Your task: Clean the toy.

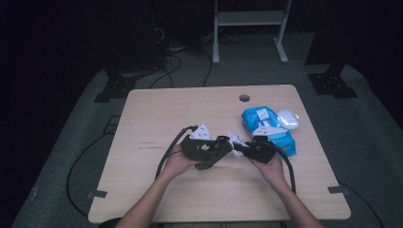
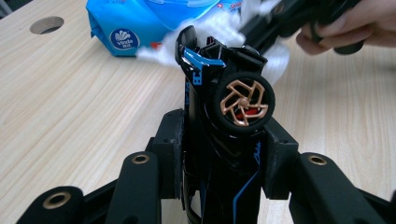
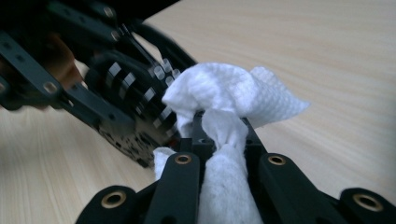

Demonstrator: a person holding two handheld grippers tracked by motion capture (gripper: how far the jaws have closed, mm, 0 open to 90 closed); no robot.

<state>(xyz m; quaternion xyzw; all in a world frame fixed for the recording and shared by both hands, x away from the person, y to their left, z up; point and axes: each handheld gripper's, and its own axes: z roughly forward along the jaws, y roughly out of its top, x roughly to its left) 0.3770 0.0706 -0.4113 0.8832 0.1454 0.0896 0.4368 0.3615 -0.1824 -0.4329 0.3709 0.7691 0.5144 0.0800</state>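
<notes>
Clamped between the jaws of the left claw [image 2: 219, 154], a black toy car [image 2: 224, 140] with blue trim and a bronze-spoked wheel stands nose-up over the middle of the counter [image 1: 157, 118], while the right claw [image 3: 219, 140] is closed on a bunched white wipe [image 3: 229, 98] that touches the car's far end. Just behind the two claws lies a blue pack of wipes [image 1: 266, 128] with a small white lid [image 1: 288, 118] beside it, close to the right hand [image 1: 273, 166]. Farther back, the counter has a round hole [image 1: 244, 98].
</notes>
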